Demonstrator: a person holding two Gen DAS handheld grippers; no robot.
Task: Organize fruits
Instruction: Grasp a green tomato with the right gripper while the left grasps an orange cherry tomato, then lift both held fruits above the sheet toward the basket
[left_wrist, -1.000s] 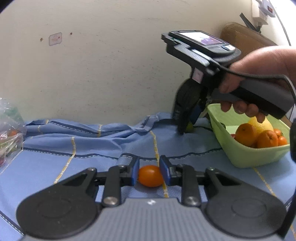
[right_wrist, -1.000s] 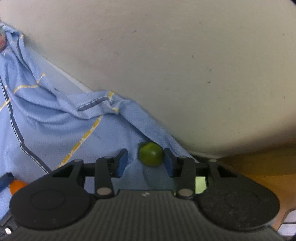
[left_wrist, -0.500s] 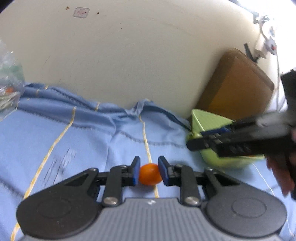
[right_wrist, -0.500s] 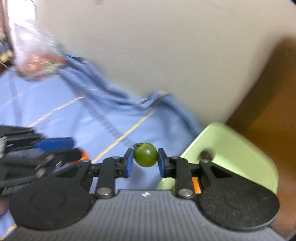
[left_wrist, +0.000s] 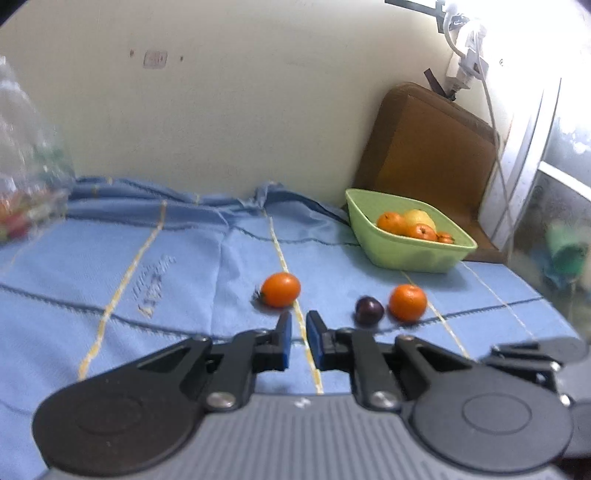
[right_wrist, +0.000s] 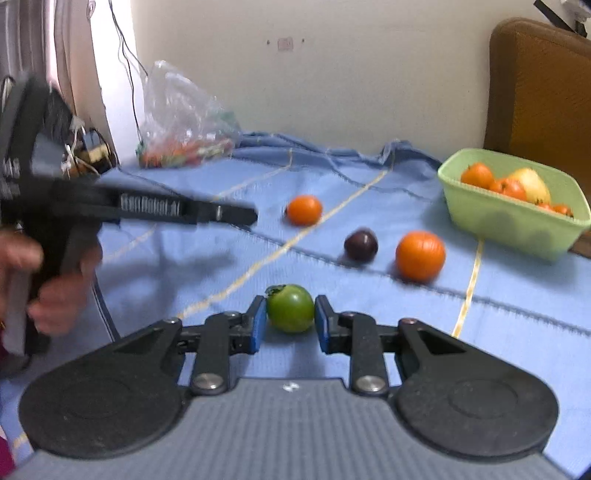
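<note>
My left gripper (left_wrist: 298, 341) is empty, its jaws a narrow gap apart, pulled back from a small orange fruit (left_wrist: 280, 290) lying on the blue cloth. A dark plum (left_wrist: 368, 311) and an orange (left_wrist: 407, 302) lie to its right. The green basket (left_wrist: 406, 254) holds several oranges and a yellow fruit. My right gripper (right_wrist: 290, 323) is shut on a green fruit (right_wrist: 290, 307) above the cloth. In the right wrist view the small orange fruit (right_wrist: 304, 209), plum (right_wrist: 361, 244), orange (right_wrist: 420, 254) and basket (right_wrist: 509, 218) lie ahead, and the left gripper (right_wrist: 236, 214) is at left.
A clear plastic bag of produce (right_wrist: 184, 125) stands at the back left by the wall. A brown cushion (left_wrist: 432, 147) leans behind the basket. Cables (left_wrist: 495, 110) hang at the right by a window frame. The blue cloth (left_wrist: 147, 266) covers the table.
My left gripper let go of the small orange fruit and drew back. My right gripper carried the green fruit away from the wall and basket, back over the cloth.
</note>
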